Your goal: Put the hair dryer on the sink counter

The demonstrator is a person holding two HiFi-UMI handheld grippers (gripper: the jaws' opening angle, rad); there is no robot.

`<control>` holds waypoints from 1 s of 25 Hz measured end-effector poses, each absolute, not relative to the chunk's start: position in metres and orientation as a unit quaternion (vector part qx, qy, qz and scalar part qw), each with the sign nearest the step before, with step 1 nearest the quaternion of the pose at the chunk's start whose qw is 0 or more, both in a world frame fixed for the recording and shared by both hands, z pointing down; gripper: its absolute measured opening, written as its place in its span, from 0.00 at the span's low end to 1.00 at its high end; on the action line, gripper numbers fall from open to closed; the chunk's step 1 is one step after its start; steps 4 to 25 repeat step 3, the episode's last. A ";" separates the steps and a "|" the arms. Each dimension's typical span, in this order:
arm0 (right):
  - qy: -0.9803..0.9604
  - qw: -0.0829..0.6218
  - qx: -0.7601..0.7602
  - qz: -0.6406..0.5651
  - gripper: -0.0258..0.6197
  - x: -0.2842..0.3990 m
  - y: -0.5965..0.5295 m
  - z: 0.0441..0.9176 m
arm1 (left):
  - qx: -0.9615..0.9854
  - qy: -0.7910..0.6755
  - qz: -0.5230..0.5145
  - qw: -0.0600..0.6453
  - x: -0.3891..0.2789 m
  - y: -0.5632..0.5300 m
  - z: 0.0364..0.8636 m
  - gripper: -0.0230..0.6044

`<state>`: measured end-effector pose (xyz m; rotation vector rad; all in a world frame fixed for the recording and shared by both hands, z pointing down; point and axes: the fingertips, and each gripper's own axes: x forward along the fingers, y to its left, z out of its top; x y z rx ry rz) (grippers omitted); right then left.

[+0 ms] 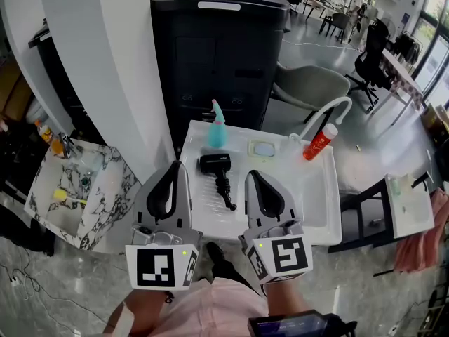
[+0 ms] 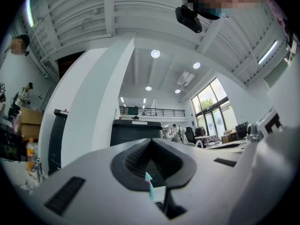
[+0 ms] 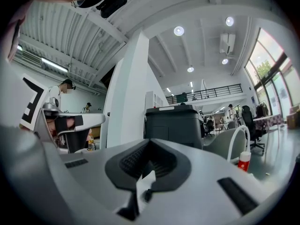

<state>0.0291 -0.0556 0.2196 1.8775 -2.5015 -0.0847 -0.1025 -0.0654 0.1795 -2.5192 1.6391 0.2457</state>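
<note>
- My left gripper is held low at the near left edge of the white desk. In the left gripper view its jaws are pressed together with nothing between them.
- My right gripper is held beside it at the near edge, to the right. In the right gripper view its jaws are also closed on nothing.
- The black hair dryer lies flat on the desk, on the ribbed part left of the basin. It sits between my two grippers and slightly farther away, touching neither.
- Its round head points to the far left, and its handle runs toward me and to the right.
- A teal bottle stands upright just beyond the hair dryer, near the far edge of the desk.
- To the right of the bottle is a small pale dish.
- Farther right, a red bottle with a white cap leans beside a curved white tap.
- A tall black cabinet stands behind the desk.
- A marble-patterned surface lies lower down to the left of the desk.
</note>
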 end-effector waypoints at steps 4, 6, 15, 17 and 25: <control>-0.797 0.006 0.603 -0.026 0.04 0.033 -0.054 0.221 | -0.834 0.542 0.081 0.063 -0.102 -0.064 0.181 0.05; -0.797 0.006 0.603 -0.026 0.04 0.033 -0.054 0.221 | -0.834 0.542 0.081 0.063 -0.102 -0.064 0.181 0.05; -0.797 0.006 0.603 -0.026 0.04 0.033 -0.054 0.221 | -0.834 0.542 0.081 0.063 -0.102 -0.064 0.181 0.05; -0.797 0.006 0.603 -0.026 0.04 0.033 -0.054 0.221 | -0.834 0.542 0.081 0.063 -0.102 -0.064 0.181 0.05; -0.797 0.006 0.603 -0.026 0.04 0.033 -0.054 0.221 | -0.834 0.542 0.081 0.063 -0.102 -0.064 0.181 0.05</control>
